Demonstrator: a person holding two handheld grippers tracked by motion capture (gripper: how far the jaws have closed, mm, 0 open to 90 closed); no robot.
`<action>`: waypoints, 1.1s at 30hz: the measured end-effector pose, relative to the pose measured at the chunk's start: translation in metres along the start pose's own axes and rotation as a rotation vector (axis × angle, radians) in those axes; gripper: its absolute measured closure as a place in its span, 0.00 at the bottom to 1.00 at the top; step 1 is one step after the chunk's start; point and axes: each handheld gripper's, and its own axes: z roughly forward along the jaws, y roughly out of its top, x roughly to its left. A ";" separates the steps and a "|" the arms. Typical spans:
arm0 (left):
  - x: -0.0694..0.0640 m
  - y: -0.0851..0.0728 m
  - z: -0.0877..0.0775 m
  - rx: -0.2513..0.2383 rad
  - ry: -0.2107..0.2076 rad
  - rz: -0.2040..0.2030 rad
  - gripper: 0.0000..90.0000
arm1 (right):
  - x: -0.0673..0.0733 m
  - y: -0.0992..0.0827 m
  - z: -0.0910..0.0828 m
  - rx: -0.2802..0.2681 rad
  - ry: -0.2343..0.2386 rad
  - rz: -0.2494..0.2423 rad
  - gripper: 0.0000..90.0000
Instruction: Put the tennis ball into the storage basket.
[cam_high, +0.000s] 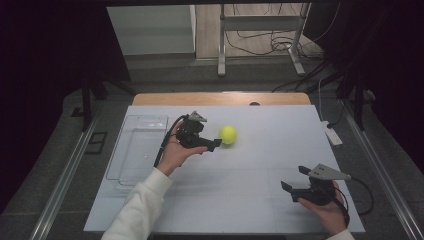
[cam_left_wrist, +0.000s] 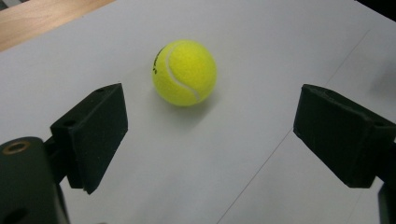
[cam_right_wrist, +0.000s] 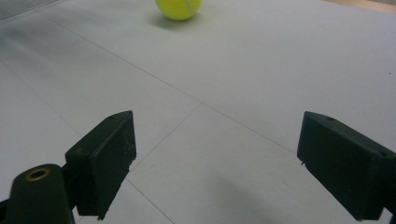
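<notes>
One yellow tennis ball lay on the white table, toward its far centre, and one clear tray sat at the table's left edge; the ball carried a small dark mark near its seam, too blurred to read. Two grippers were present: the left gripper was held just beside the ball, jaws spread wide and released, with the ball ahead of the gap and not between them. The right gripper was held well apart from the ball near the right front of the table, jaws likewise released and grasping nothing.
</notes>
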 end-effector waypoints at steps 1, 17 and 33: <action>0.000 0.001 0.001 0.004 -0.001 0.000 0.12 | 0.000 0.000 0.000 0.000 0.000 0.000 0.14; 0.003 0.010 0.013 0.031 0.009 0.005 0.13 | 0.000 0.000 0.000 -0.002 0.000 0.000 0.14; 0.004 0.023 0.022 0.037 0.011 -0.003 0.13 | 0.000 0.000 0.000 -0.002 0.002 0.001 0.14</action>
